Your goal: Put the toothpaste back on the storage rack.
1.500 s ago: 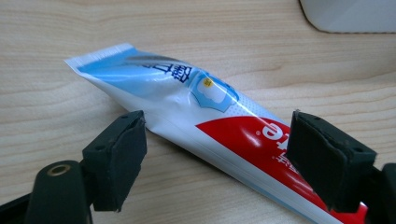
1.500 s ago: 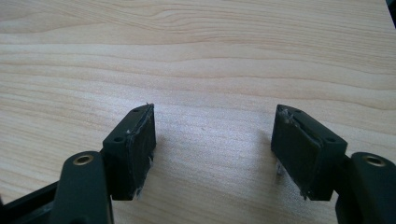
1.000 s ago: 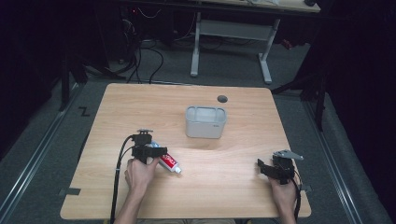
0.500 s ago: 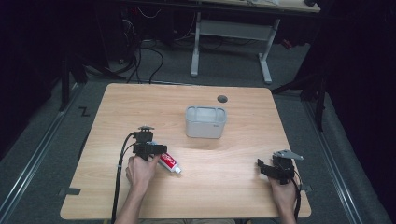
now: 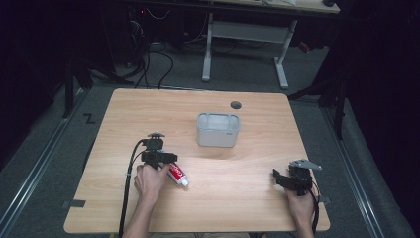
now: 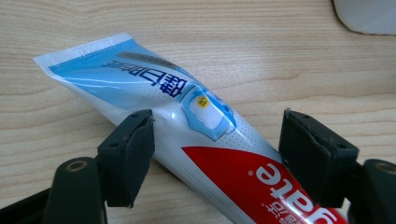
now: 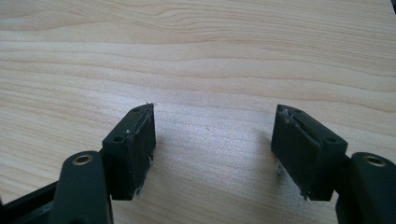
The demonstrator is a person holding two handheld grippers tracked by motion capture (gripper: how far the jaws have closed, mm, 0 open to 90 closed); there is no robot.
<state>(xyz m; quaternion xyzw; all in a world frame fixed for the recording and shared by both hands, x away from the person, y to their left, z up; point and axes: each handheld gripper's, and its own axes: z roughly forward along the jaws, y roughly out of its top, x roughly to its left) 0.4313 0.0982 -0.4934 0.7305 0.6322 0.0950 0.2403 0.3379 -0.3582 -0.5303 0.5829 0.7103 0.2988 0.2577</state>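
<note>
A toothpaste tube (image 6: 205, 140), blue and white toward its flat crimped end and red toward its cap, lies on the wooden table (image 5: 237, 198). In the high view the tube (image 5: 177, 174) is at the front left, just right of the person's left hand. My left gripper (image 6: 217, 140) straddles it: the tube runs slantwise between the two black pads (image 6: 135, 154), which do not squeeze it. The jaws have just been opening slightly and stand wide. In the high view my left gripper (image 5: 166, 166) is low over the table. My right gripper (image 7: 215, 149) hangs open over bare wood at the front right (image 5: 277, 177).
A small grey-white open bin (image 5: 218, 130) stands at the table's middle, behind both hands. A dark round cable hole (image 5: 236, 105) lies near the far edge. The left gripper's black cable (image 5: 128, 188) trails back along the forearm. A metal desk frame (image 5: 245, 44) stands on the floor beyond.
</note>
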